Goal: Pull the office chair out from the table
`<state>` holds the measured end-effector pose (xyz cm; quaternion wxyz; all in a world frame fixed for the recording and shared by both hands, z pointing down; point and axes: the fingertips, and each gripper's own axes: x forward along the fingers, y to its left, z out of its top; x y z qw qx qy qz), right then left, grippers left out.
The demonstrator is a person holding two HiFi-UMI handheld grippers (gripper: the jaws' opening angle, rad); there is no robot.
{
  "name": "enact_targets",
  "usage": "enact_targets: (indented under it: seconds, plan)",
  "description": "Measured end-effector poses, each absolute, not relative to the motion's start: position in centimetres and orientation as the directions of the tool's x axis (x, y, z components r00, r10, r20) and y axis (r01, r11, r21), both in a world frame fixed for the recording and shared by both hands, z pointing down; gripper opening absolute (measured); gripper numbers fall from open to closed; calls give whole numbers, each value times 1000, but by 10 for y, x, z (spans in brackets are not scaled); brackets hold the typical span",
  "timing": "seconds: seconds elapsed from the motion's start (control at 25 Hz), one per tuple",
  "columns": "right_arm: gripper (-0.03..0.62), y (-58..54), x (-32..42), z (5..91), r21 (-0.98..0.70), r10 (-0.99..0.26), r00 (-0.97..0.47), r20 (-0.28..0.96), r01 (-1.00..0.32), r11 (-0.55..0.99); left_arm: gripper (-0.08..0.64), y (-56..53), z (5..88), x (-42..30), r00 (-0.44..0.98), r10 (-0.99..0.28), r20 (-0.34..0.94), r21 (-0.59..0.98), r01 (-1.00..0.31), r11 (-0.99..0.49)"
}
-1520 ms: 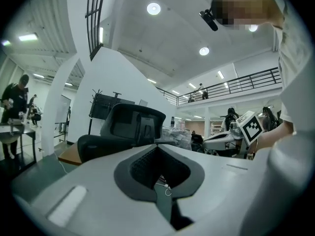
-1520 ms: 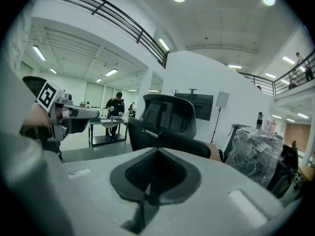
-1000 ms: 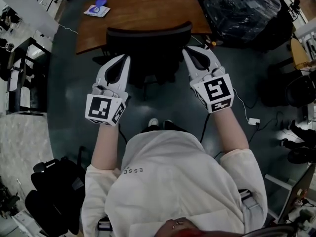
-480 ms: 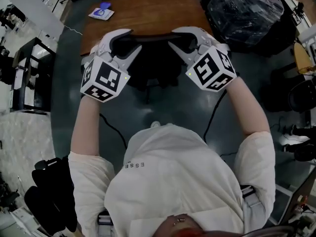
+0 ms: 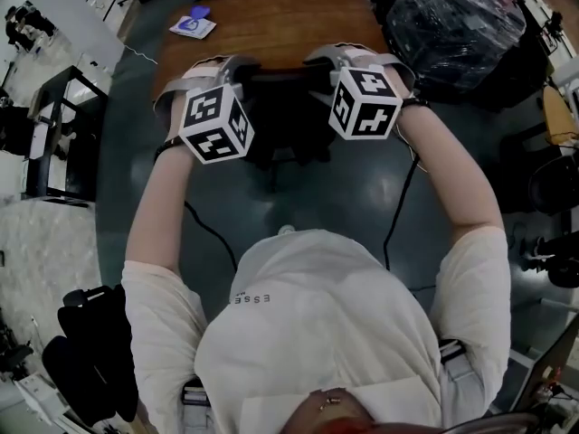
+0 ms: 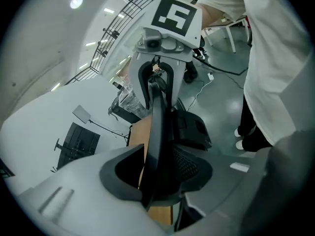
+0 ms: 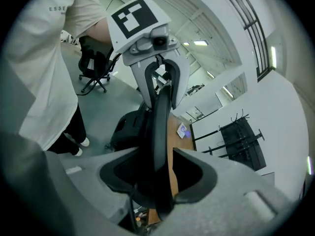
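Note:
The black office chair (image 5: 282,116) stands pushed in at the brown wooden table (image 5: 271,21). My left gripper (image 5: 213,70) straddles the left end of the backrest's top edge, and my right gripper (image 5: 355,61) straddles the right end. In the left gripper view the backrest rim (image 6: 156,132) runs between my jaws toward the right gripper (image 6: 158,90). In the right gripper view the rim (image 7: 160,132) runs likewise toward the left gripper (image 7: 162,95). Both pairs of jaws are opening, with the rim between them and dark gaps on each side.
A small blue and white item (image 5: 193,25) lies on the table's far left corner. A black wrapped bundle (image 5: 452,16) stands right of the table, a black rack (image 5: 54,134) at the left. A cable (image 5: 398,197) trails over the floor. Another office chair (image 7: 96,65) stands behind.
Both grippers have moved forward from beside the chair onto the backrest's top edge and rolled so their marker cubes face up. Their jaws have spread around the rim.

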<state>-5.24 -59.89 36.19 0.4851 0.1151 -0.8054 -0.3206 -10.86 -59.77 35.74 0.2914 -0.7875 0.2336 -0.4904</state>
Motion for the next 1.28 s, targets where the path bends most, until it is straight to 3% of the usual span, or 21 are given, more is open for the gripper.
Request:
enact_targets:
  seconds: [0.12, 0.2, 0.8, 1.28]
  plan:
    - [156, -605, -60, 372, 614, -488, -480, 729, 143, 776, 137, -607, 361, -111, 383, -667, 639, -710, -40, -703]
    - [54, -608, -61, 374, 635, -510, -463, 725, 162, 755, 123, -607, 362, -111, 379, -665, 643, -716, -11, -698]
    - [40, -589, -55, 372, 708, -590, -443, 675, 164, 687, 94, -585, 363, -108, 357, -706, 611, -768, 53, -638]
    - [35, -550, -55, 365, 718, -591, -458, 664, 172, 674, 104, -548, 358, -107, 295, -674, 677, -702, -15, -712]
